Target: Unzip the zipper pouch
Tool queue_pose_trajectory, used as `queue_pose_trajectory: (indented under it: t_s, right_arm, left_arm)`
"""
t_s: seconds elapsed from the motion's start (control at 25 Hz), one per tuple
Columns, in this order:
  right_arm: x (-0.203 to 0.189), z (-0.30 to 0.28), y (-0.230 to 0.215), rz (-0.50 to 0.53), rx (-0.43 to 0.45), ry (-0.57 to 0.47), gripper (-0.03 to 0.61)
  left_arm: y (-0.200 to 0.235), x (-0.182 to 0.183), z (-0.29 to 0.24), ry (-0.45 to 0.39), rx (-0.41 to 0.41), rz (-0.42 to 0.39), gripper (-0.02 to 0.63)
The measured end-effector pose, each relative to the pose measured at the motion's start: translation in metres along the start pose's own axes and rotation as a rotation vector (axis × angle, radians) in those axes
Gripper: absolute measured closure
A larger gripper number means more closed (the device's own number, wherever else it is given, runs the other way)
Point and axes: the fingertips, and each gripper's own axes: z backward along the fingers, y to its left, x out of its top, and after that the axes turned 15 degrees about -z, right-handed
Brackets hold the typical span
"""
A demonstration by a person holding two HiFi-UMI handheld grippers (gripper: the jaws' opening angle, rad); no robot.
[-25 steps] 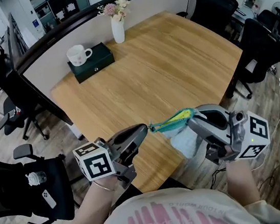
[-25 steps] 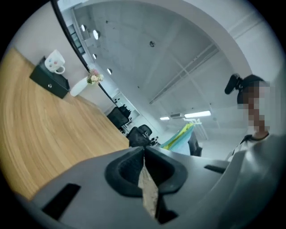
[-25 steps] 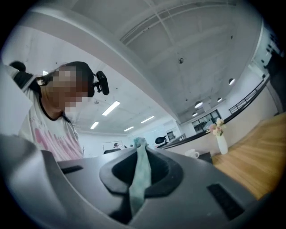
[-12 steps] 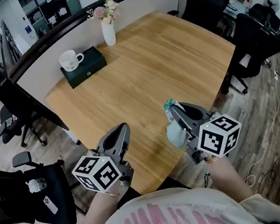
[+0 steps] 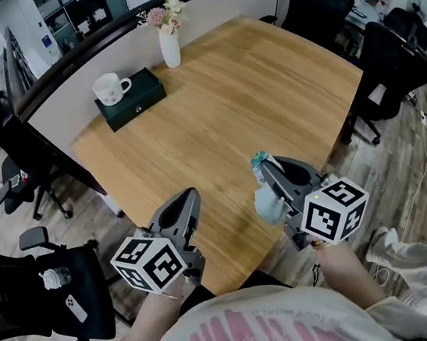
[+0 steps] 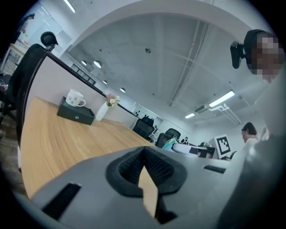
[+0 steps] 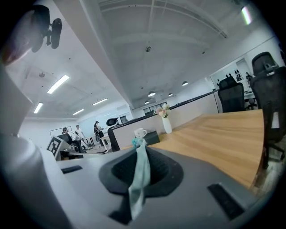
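- The left claw (image 5: 189, 198) and the right claw (image 5: 263, 165) sit side by side, apart, over the table's (image 5: 264, 80) near edge.
- The pouch (image 5: 264, 203) is pinched between the right claw's jaws and hangs on the side toward the left claw.
- Far ahead of the left claw, a mug (image 5: 110, 88) stands on a box (image 5: 139, 102).
- A vase (image 5: 170, 47) stands just right of the box.
- Chairs (image 5: 389, 74) stand right of the right claw, beyond the table.
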Motion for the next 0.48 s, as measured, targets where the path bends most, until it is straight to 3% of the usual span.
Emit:
queue_pose_trajectory:
  t_s: [0.48]
  right_arm:
    - [0.0041, 0.0044, 0.0101, 0.002, 0.028, -0.005, 0.561]
  left_arm:
    - [-0.0014, -0.0013, 0.0033, 0.003, 0.007, 0.003, 0.612]
